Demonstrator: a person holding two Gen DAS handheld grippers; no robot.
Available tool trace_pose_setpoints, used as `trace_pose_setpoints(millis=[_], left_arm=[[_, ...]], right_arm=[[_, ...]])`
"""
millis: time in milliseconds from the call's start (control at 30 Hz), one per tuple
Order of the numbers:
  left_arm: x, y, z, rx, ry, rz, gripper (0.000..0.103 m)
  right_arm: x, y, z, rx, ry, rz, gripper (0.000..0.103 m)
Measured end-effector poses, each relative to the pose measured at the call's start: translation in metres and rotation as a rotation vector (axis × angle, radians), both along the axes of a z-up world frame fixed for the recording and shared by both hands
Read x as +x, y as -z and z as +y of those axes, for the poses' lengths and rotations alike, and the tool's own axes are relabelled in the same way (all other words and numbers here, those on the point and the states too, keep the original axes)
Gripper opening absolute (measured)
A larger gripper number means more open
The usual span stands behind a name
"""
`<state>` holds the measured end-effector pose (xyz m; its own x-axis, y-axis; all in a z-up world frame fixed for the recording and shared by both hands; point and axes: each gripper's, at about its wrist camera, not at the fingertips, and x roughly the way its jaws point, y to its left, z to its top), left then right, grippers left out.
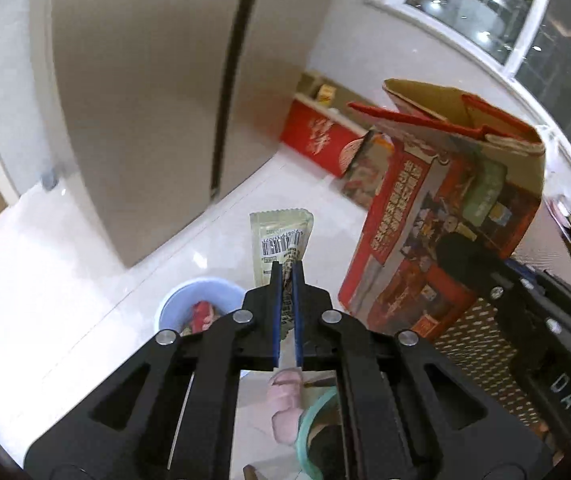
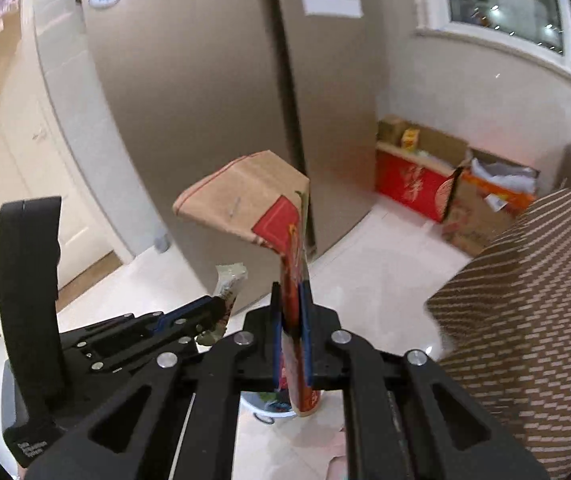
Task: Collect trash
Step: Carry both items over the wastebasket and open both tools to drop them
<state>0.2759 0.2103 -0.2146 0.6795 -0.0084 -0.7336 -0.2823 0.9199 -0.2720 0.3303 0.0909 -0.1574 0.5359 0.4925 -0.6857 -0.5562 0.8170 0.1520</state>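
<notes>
1. The left gripper [image 1: 286, 276] is closed on a pale snack wrapper [image 1: 279, 234], which is held up at the centre of the left wrist view.
2. The right gripper [image 2: 291, 300] is closed on a flattened red carton [image 2: 245, 200], seen at the centre of the right wrist view.
3. A blue bin [image 1: 197, 300] is seen on the floor at the lower left, with trash inside.
4. The carrying step seems in hand; next, both pieces probably are to be brought above the bin and released.
</notes>
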Motion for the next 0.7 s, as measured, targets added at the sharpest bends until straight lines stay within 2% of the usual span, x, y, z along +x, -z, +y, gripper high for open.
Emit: trace_pose_setpoints(millis=[233, 400, 500, 567, 633, 700], left_arm=[[0.004, 0.049, 0.039, -0.029, -0.093, 0.096, 0.005], [0.005, 0.066, 0.056, -0.04, -0.136, 0.136, 0.005], [0.012, 0.074, 0.061, -0.01, -0.163, 0.164, 0.005], [0.014, 0.079, 0.067, -0.014, -0.17, 0.177, 0.005], [0.017, 0.085, 0.071, -0.014, -0.173, 0.192, 0.005], [0.021, 0.092, 0.075, -0.014, -0.173, 0.201, 0.005]], right_arm=[[0.002, 0.055, 0.047, -0.051, -0.054, 0.056, 0.009], [0.01, 0.083, 0.07, -0.043, -0.074, 0.075, 0.009], [0.016, 0.095, 0.078, -0.033, -0.068, 0.075, 0.019], [0.02, 0.105, 0.083, -0.055, -0.067, 0.078, 0.039], [0.023, 0.113, 0.085, -0.096, -0.056, 0.077, 0.042], [0.026, 0.122, 0.083, -0.084, -0.063, 0.097, 0.042]])
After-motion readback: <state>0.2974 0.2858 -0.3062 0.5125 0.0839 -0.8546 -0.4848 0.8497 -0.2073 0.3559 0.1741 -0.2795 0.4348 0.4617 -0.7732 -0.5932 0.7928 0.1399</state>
